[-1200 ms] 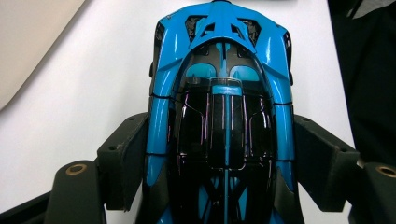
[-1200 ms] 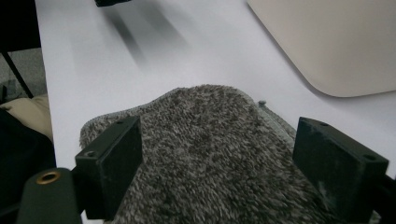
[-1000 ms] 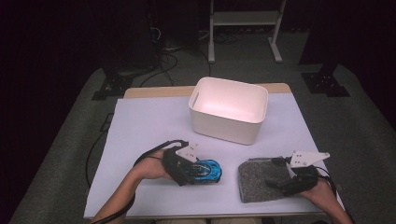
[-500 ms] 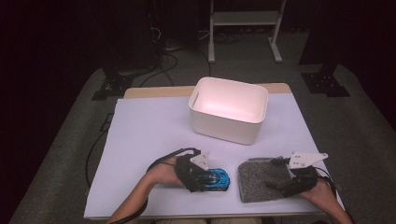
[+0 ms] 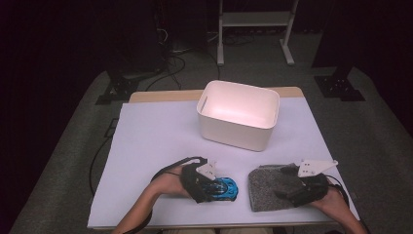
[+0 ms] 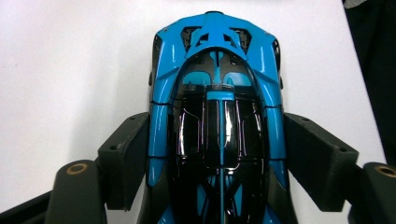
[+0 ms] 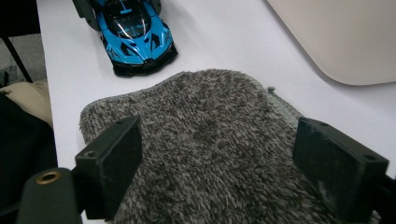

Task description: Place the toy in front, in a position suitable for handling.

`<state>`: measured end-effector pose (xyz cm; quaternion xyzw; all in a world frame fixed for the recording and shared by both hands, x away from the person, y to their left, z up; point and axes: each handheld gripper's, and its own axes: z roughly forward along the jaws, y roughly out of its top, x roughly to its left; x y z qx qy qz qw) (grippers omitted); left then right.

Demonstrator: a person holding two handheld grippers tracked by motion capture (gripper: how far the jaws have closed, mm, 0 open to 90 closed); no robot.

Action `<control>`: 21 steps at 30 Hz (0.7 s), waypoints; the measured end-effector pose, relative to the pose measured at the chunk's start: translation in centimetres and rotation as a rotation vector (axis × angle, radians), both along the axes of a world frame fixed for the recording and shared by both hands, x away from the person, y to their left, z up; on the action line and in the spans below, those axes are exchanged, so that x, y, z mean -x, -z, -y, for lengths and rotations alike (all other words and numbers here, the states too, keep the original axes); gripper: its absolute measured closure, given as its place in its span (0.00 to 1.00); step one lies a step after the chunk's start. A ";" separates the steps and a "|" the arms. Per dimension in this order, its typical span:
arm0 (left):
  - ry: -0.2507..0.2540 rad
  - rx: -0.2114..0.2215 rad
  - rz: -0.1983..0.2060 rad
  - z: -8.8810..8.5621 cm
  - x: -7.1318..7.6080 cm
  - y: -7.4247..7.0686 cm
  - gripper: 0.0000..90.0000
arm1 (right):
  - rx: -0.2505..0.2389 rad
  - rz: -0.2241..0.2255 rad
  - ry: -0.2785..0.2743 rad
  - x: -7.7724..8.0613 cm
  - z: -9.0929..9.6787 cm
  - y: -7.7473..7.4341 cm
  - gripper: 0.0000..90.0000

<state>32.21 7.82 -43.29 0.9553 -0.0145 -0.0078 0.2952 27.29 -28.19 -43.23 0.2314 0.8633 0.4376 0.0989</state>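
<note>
Left gripper view looks straight down its own jaws onto the blue toy car: both black pads lie flat against the car's flanks, so the left gripper is clamped on it, and the wheels seem to rest on the white table cover. In the right gripper view, the right gripper hangs over the grey fuzzy cloth with its jaws spread wide and nothing pinched between them. Outward from there, the high view shows car and cloth side by side near the front table edge, with the white bin well apart behind them, apparently empty. By my reading the work has barely begun: the car is gripped but unlifted and the cloth ungrasped.
</note>
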 end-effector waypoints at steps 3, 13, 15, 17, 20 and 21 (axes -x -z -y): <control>-0.002 0.049 -0.008 -0.2 0.0 -0.8 0.27 | 0.001 -0.002 0.000 0.0 0.0 0.0 0.16; -0.049 0.079 0.056 -1.9 0.3 -2.4 0.20 | 0.025 0.012 -0.013 0.0 -0.4 0.0 0.16; -0.083 0.083 0.065 -3.1 0.6 -2.1 0.19 | 0.034 0.015 -0.015 0.0 -0.4 0.0 0.16; -0.095 0.085 0.068 -3.6 0.7 -2.0 0.19 | 0.040 0.019 -0.022 -0.1 -0.4 0.0 0.16; -0.139 0.110 0.073 -5.0 1.0 -2.0 0.19 | 0.056 0.028 -0.031 -0.1 -0.6 -0.2 0.17; -0.139 0.110 0.073 -5.0 1.0 -2.0 0.19 | 0.056 0.028 -0.031 -0.1 -0.6 -0.2 0.17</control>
